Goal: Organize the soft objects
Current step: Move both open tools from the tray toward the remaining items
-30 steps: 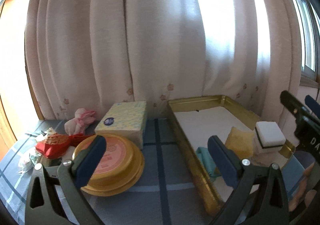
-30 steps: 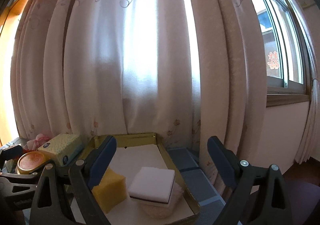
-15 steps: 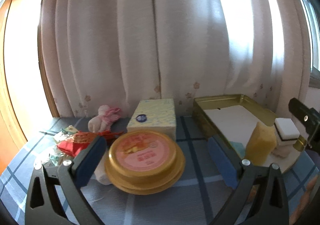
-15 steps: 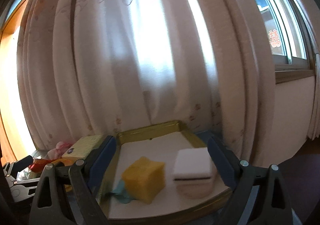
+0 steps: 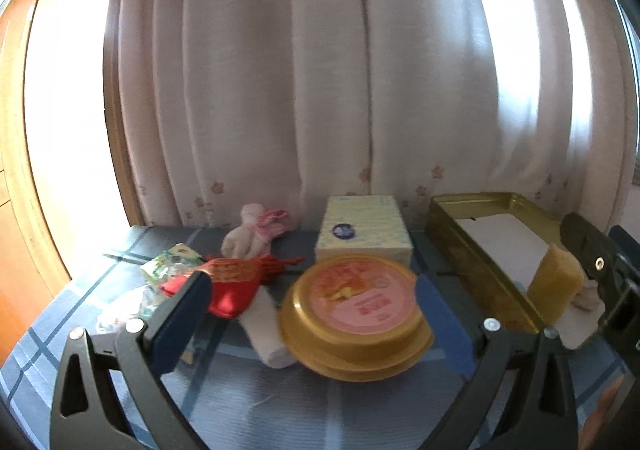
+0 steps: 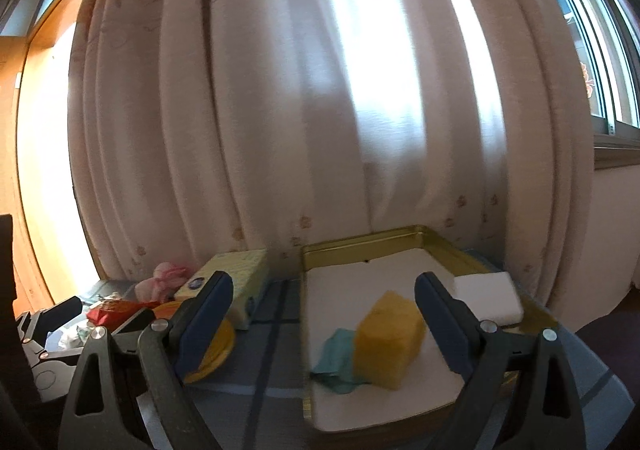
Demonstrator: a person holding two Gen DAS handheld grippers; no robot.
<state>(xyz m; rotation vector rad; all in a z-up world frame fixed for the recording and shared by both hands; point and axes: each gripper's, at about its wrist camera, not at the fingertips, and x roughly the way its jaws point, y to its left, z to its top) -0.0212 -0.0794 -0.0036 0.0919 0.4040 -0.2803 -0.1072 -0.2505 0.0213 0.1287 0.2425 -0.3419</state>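
A gold tin tray with a white liner holds a yellow sponge, a teal cloth and a white sponge. The tray and yellow sponge also show in the left wrist view. Left of it lie a pink-white sock bundle, a red pouch and a white roll. My left gripper is open and empty above the round gold tin. My right gripper is open and empty in front of the tray.
A yellow tissue pack stands behind the round tin. Crinkly plastic wrappers lie at the left. The table has a blue checked cloth. Curtains hang close behind. A window is at the right.
Both views have swung left. The left gripper now faces the round tin and the pile of soft things; the tray has shifted right in both views. Both grippers stay open.
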